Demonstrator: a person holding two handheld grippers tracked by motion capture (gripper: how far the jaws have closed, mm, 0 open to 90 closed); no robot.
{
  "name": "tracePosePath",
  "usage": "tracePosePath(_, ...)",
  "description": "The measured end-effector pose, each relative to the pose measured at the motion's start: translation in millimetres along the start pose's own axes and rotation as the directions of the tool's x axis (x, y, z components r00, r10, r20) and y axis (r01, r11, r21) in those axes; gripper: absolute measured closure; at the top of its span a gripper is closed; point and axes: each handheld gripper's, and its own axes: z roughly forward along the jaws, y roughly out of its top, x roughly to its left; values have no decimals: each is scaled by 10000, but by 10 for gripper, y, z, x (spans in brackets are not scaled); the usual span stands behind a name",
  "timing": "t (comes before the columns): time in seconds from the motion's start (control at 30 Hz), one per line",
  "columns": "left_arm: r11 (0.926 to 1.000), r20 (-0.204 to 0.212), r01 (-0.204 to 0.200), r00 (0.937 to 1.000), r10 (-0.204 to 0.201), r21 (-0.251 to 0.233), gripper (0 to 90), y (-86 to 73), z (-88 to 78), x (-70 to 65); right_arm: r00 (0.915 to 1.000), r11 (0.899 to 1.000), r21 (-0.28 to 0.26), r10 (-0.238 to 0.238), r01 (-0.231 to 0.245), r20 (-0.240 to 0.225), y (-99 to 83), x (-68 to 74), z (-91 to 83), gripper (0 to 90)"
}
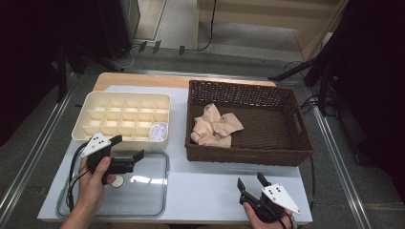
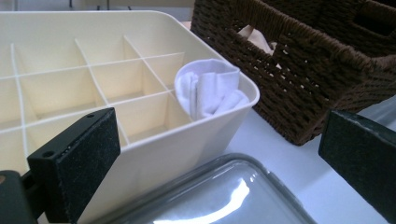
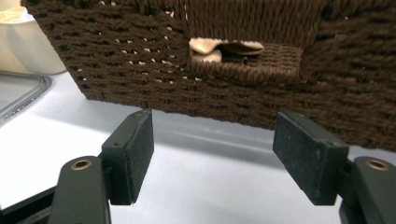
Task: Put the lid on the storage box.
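Here the left hand-held gripper (image 1: 128, 151) hovers over the clear, round-cornered plastic lid (image 1: 153, 191) lying flat on the pale tabletop (image 1: 205, 191), its black jaws spread wide with nothing between them. Just beyond it stands the cream plastic organiser box with a grid of square compartments (image 1: 95, 102); the near right corner compartment holds a rolled white sock (image 1: 158, 131), soft-knit and folded upright so that it fits the cell's walls, as the left gripper view shows (image 2: 208, 91). All other visible cells are bare. To the right, the dark brown rectangular woven wicker basket (image 1: 296, 138) serves as the supply bin: a loose heap of beige socks (image 1: 215, 126) lies crumpled against its left interior, and a fold of that fabric shows through the basket's handle slot in the right gripper view (image 3: 224, 46). The right hand-held gripper (image 1: 250, 183) waits near the tabletop's front edge, jaws apart and empty, pointed at the basket's front wall. The lid is probably set aside so the compartments stay open for filling.
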Motion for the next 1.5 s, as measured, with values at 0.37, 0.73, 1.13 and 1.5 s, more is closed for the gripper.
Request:
tracePosePath(0.37,9996,-121,167,9998,-169,-225,0,-231,-188,-38,9996,9999,-101,-45,43,-263,150,29,-37,313)
tracePosePath(0.73,9999,-263,135,9996,-137,-60,0,-398,-227,-26,9996,9995,-269,-146,139,-257,293,20,-38,315)
tracePosePath(1.13,9995,-266,320,9991,-320,-3,0,-493,-257,2,9994,9986,-474,-242,229,-257,504,5,-13,314)
tracePosePath(1.5,9993,-212,375,9991,-375,-15,0,-500,-273,30,9994,9987,-458,-229,216,-279,662,-21,63,313)
